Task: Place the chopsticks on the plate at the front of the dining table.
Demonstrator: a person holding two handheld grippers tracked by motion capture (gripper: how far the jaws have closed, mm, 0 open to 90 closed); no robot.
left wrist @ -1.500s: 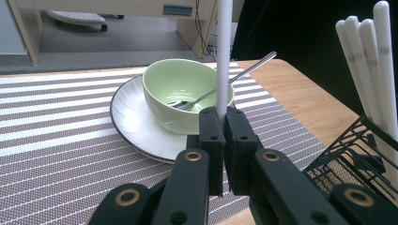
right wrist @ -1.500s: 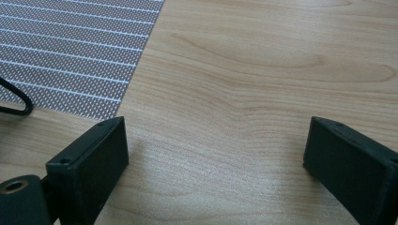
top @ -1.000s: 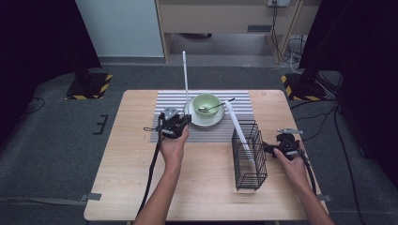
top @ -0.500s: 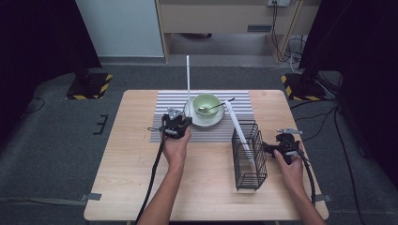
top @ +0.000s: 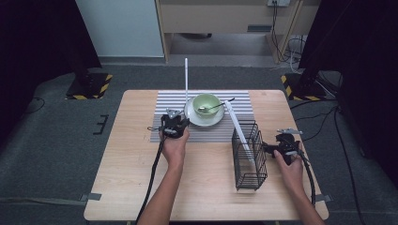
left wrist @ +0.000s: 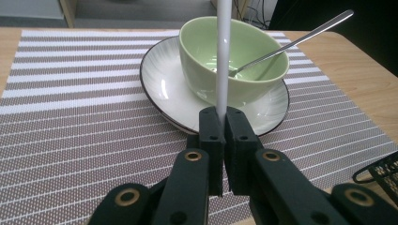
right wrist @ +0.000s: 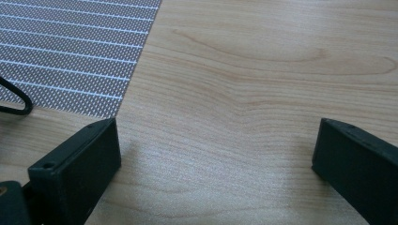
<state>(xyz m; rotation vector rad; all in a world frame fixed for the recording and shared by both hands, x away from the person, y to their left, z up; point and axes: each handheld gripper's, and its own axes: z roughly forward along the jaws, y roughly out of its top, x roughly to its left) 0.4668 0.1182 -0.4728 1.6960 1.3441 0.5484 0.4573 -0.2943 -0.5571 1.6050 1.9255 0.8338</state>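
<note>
A person sits at the near edge of a wooden table [top: 131, 187], holding a black two-jaw gripper in each hand. A grey-and-white striped placemat [top: 169, 101] lies along the far edge, at its middle. On the mat stands a white plate [left wrist: 159, 75] bearing a pale green bowl [left wrist: 244, 51], and a metal spoon [left wrist: 300, 35] rests in the bowl with its handle slanting out over the rim.

The left gripper [top: 173, 124] hovers at the mat's near edge, just beside the plate. Its jaws are pressed together on the bottom end of a thin white rod [left wrist: 223, 56], perhaps a chopstick, which stands nearly upright in front of the bowl. Holding it by the end probably leaves the rest free to lower into something.

Towards the right edge of the table stands a black wire basket [top: 248, 159], with a second white rod [top: 237, 126] leaning in it and sticking out over its far rim. This looks like the place where the rods are gathered.

The right gripper [top: 281, 147] rests just to the right of the basket, its jaws wide apart over bare wood and holding nothing, possibly ready to steady the basket.
</note>
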